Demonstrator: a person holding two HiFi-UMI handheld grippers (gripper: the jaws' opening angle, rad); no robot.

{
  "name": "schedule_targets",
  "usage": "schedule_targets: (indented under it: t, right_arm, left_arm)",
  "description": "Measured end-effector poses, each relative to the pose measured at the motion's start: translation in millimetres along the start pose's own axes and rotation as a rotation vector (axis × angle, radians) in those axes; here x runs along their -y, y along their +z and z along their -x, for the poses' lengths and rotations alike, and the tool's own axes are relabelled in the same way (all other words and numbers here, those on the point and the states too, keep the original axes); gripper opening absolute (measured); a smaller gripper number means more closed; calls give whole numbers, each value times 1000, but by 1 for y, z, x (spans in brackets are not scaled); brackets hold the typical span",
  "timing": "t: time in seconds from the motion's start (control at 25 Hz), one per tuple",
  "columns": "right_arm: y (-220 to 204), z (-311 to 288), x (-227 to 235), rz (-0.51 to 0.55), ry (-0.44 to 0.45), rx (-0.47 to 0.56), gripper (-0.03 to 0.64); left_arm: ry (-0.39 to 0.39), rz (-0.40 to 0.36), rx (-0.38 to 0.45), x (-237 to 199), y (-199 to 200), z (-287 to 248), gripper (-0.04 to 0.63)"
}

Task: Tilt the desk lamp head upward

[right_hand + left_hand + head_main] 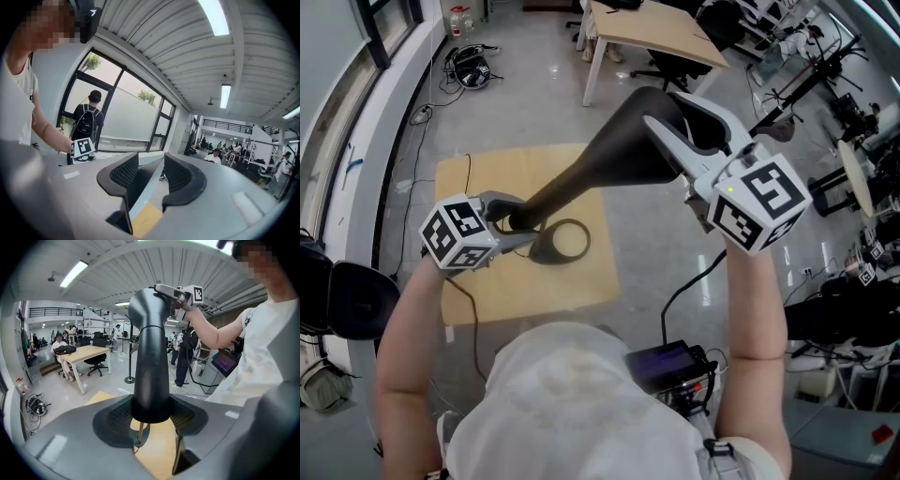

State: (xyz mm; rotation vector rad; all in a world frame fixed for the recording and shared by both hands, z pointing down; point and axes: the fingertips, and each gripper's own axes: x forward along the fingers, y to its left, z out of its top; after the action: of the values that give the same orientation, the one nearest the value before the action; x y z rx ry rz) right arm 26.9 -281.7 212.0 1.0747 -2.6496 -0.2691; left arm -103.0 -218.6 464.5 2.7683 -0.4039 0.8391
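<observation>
A person standing over a small wooden table (492, 281) works a black desk lamp (581, 173) with a handheld gripper in each hand. The lamp's ring-shaped base (561, 246) sits on the tabletop near the middle, and its stem climbs from there toward the camera. The left gripper (520, 225) is down low by the base. Its own view shows both ribbed pads (117, 416) pressed against the sides of the stem, with the jaws standing fairly wide around that thick column. The right gripper (675, 131) is higher, at the top of the lamp, pointing roughly level. Its jaws are closed to a narrower gap on the lamp head (637, 122), whose thin flat edge runs between the two pads in the right gripper view. From the left gripper view, the stem ends in a bent joint (146, 305), and the head reaches from it toward the right gripper and the person's forearm (211, 331). A thin cord (469, 173) lies across the far left part of the table. Beyond, a larger desk (647, 33) stands on the shiny grey floor (516, 103), with tripods and other equipment along the room's right side.
</observation>
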Motion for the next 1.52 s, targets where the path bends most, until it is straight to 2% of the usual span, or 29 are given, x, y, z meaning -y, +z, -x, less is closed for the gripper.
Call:
schedule_targets:
  t: [1.08,1.32,1.52]
  right_arm:
    - [21,-10,-19,120,-22,-19,176]
    - [20,-11,-22,121,-26,-19,175]
    - [21,-10,-22,104,-28,1,179]
  left_arm:
    - [0,-31,-20,-4,-4,-13,219]
    - [1,-35,-11,-4,-6,-12,219]
    - [-15,-77,-33,-5,-7,-10,219]
